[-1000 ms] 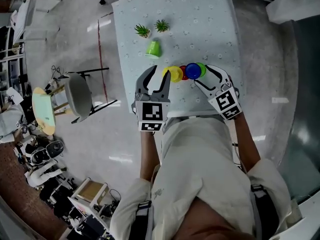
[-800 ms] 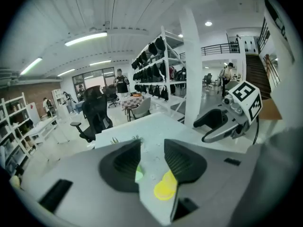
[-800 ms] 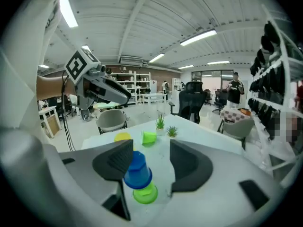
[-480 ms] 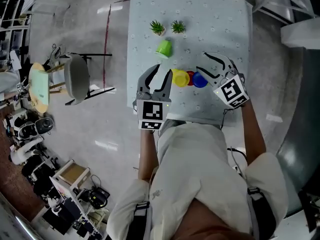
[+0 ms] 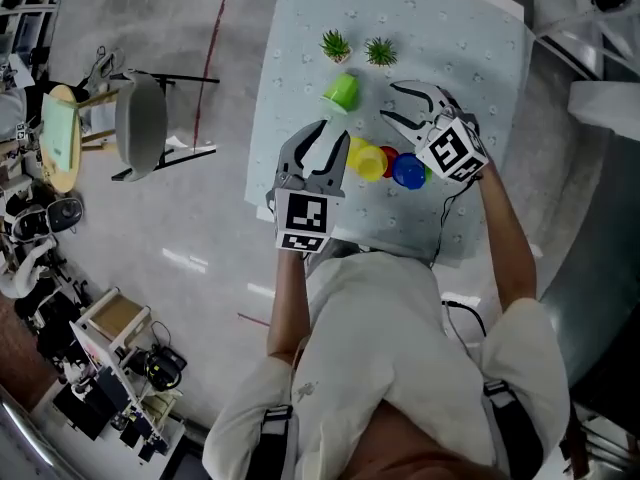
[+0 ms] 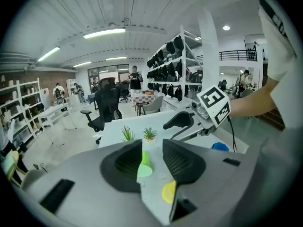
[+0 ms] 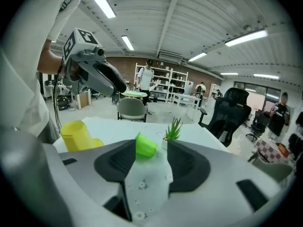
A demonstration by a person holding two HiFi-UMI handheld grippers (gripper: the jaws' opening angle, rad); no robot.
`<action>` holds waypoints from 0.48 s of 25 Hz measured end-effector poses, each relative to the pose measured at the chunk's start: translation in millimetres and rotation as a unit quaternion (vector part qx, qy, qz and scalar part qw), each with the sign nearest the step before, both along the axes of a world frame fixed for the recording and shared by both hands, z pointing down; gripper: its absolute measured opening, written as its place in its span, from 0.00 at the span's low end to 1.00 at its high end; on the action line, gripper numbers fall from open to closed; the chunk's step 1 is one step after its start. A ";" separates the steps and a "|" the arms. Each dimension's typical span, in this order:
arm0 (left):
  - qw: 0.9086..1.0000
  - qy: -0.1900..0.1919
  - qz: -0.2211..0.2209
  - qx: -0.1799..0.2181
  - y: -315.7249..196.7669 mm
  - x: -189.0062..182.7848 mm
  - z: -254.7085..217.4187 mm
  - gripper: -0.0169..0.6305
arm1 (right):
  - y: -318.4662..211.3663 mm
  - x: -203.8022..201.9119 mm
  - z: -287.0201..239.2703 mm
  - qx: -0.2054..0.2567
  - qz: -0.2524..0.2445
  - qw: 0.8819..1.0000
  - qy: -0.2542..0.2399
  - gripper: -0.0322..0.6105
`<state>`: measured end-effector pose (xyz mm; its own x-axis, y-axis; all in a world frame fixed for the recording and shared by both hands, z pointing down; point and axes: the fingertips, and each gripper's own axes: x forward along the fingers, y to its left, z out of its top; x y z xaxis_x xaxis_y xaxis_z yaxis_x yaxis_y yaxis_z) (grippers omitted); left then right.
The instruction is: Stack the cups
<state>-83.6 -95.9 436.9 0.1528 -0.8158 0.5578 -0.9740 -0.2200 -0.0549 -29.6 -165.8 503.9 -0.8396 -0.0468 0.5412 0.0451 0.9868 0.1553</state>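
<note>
A lime green cup [image 5: 342, 91] lies on its side on the pale blue table [image 5: 470, 48]. Nearer me stand a yellow cup [image 5: 368, 160], a red cup [image 5: 390, 156] and a blue cup [image 5: 408, 171] in a row. My left gripper [image 5: 328, 133] is open just left of the yellow cup, its jaws closing a little with nothing between them. My right gripper [image 5: 392, 104] is open right of the green cup and apart from it, jaws also narrowing and empty. The green cup [image 6: 143, 164] shows beyond the left jaws and as green cup [image 7: 145, 145] beyond the right jaws.
Two small potted plants [image 5: 335, 44] [image 5: 380, 51] stand just behind the green cup. A grey chair [image 5: 140, 123] is on the floor left of the table. The table's near edge is close to my body. A yellow cup [image 7: 78, 135] stands left of the right jaws.
My right gripper has swung away from the blue cup toward the far side, rolling over, and now points at the green cup. The left gripper crept forward beside the yellow cup.
</note>
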 end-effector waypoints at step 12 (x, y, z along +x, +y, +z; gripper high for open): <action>0.999 0.025 -0.017 -0.034 -10.4 -21.2 37.9 0.24 | -19.7 -56.7 57.3 0.031 -0.099 0.992 0.068 0.38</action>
<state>-104.8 -106.4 474.8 0.1547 -0.7812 0.6048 -0.9820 -0.1885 0.0077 -86.3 -185.4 561.1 -0.7556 0.0757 0.6506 0.2617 0.9455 0.1940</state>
